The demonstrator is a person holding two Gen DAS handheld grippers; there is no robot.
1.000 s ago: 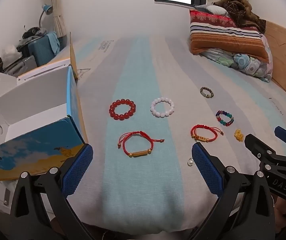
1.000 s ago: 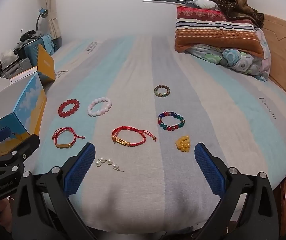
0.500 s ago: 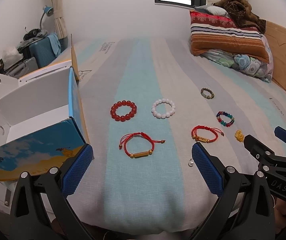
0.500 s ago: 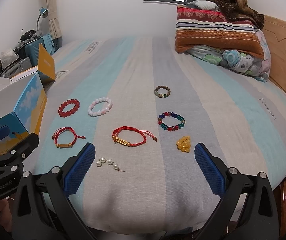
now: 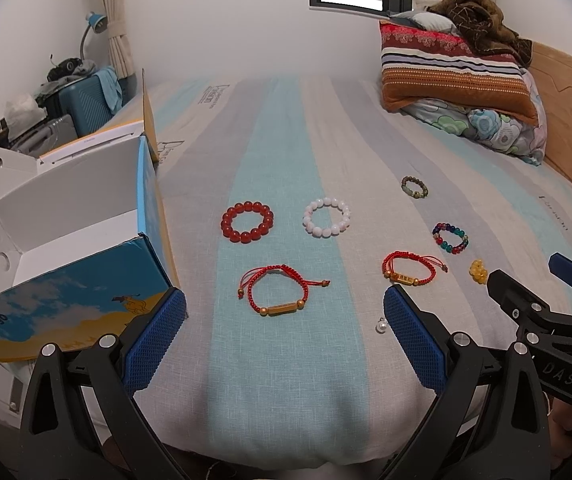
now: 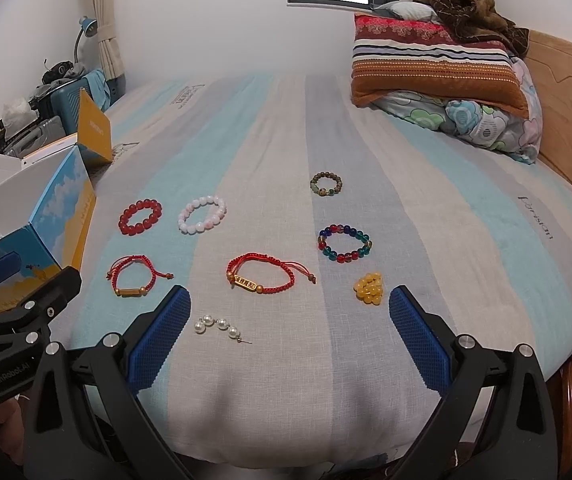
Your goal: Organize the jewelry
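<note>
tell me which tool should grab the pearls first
Right. The pearls lie just ahead of the open right tool, near its left finger. From the left tool they sit off right, mostly hidden behind its finger.

The left gripper [image 5: 284, 334] has pulled back slightly from the red cord bracelet [image 5: 278, 294]; the jewelry lies unmoved.

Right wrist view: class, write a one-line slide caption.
Open right gripper hovers over pearl string, bracelets spread on striped bedsheet.
</note>
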